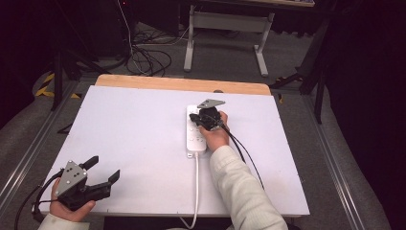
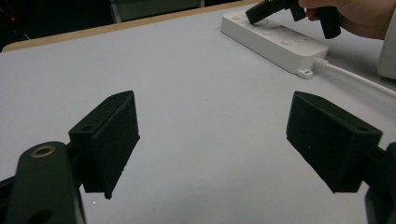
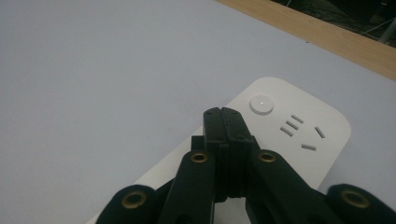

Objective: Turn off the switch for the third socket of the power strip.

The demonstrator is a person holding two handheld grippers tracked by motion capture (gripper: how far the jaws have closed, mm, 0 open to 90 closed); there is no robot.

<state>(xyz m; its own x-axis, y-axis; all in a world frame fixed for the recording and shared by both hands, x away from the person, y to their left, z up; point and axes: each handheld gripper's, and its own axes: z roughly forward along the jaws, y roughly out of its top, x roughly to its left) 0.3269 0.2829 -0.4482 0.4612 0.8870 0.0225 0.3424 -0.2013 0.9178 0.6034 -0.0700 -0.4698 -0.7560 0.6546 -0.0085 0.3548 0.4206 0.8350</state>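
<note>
Power strip (image 1: 196,130) laid right of centre on white surface (image 1: 134,139), cord (image 1: 196,191) run to near edge. Right claw (image 3: 223,116) pressed shut, nothing gripped, tip poised just near round button (image 3: 261,104) at strip's far end. Left claw (image 2: 212,140) spread wide, empty, parked at near left, well apart.

Risks judged:
- button missed if tip drifts toward socket slots (image 3: 299,130)
- strip shoved along surface if push is angled, since strip is not braced by left claw

White table top (image 1: 134,139), wooden far edge (image 1: 182,84), grey floor, tangled cables (image 1: 148,60), metal desk legs (image 1: 225,43)
</note>
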